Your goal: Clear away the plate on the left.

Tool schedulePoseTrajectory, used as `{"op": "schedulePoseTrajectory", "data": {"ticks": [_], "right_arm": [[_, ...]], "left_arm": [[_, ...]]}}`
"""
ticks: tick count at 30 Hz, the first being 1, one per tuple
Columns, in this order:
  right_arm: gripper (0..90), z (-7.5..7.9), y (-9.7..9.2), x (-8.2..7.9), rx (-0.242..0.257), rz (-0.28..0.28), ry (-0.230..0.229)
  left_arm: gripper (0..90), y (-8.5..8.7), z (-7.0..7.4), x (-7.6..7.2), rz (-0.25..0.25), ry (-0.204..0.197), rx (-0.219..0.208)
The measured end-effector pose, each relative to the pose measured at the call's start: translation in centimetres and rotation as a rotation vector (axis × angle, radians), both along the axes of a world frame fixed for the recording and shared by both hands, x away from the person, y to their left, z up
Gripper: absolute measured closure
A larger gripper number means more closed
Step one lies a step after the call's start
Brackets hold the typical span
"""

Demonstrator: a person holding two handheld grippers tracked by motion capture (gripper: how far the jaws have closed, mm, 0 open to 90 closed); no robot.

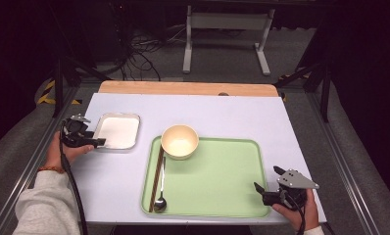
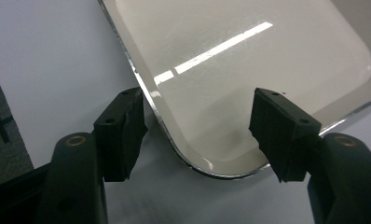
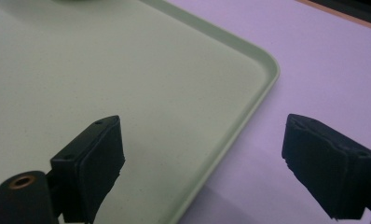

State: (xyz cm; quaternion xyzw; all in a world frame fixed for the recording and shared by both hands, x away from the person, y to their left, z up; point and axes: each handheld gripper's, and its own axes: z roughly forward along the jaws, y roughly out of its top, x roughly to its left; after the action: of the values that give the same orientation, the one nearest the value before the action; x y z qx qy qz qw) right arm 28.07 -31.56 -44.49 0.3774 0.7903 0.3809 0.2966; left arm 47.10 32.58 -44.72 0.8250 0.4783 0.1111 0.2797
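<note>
Two grippers are at work on the white table (image 1: 222,110). Left gripper (image 2: 200,135) has its jaws parted around the near corner of the shallow metal tray (image 2: 249,70), pads not yet pressing on the rim; that tray lies left of the green tray (image 1: 222,181). Right gripper (image 3: 202,163) hangs wide open over the green tray's edge, holding nothing

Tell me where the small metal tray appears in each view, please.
High view: the metal tray lies at the left on the white table cover, beside the left claw.
Left gripper view: the same tray spans the upper middle and right, one rounded corner between the open jaws.
Right gripper view: not in it.
Shared landmark: the white table cover, which also appears at the right.
</note>
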Motion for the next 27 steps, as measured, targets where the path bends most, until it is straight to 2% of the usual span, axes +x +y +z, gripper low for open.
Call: {"op": "schedulePoseTrajectory", "data": {"ticks": [2, 3, 8, 10, 12, 15, 20, 22, 23, 25, 27], "right_arm": [[13.1, 0.1, 0.1, -0.1, -0.001, 0.004, -0.006], [13.1, 0.1, 0.1, -0.2, -0.002, 0.005, -0.004], [13.1, 0.0, 0.0, -0.3, 0.016, 0.011, 0.006], [13.1, 0.0, -0.2, -0.3, 0.028, 0.013, 0.006], [13.2, 0.1, -0.3, -0.3, 0.041, 0.008, 0.008], [13.2, 0.0, -0.6, -0.2, 0.081, 0.01, 0.02], [13.3, 0.0, -0.8, -0.1, 0.104, 0.008, 0.027], [13.3, 0.0, -0.9, -0.1, 0.112, 0.008, 0.029], [13.3, 0.0, -0.9, -0.1, 0.112, 0.008, 0.029], [13.8, -0.1, -1.0, -0.1, 0.127, 0.009, 0.04], [14.2, -0.1, -1.2, 0.0, 0.148, 0.013, 0.05]], "left_arm": [[42.1, 0.1, -0.3, 0.1, 0.01, 0.015, -0.016], [42.7, 0.1, -0.4, 0.2, 0.029, 0.011, -0.036], [46.1, -0.1, -0.4, 0.4, 0.058, -0.005, -0.023], [50.9, 0.0, -0.5, 0.4, 0.082, -0.019, -0.037], [59.9, 0.3, -0.5, 0.4, 0.11, -0.042, -0.04], [74.6, 0.4, -0.5, 0.3, 0.122, -0.071, -0.001], [76.7, 0.2, -0.5, 0.3, 0.124, -0.087, 0.01], [78.6, 0.3, -0.7, 0.4, 0.136, -0.092, -0.022], [80.1, 0.3, -0.7, 0.4, 0.136, -0.092, -0.022], [82.6, 0.5, -0.6, 0.4, 0.158, -0.116, -0.046], [87.0, 0.9, -0.3, 0.2, 0.168, -0.146, -0.092]]}}
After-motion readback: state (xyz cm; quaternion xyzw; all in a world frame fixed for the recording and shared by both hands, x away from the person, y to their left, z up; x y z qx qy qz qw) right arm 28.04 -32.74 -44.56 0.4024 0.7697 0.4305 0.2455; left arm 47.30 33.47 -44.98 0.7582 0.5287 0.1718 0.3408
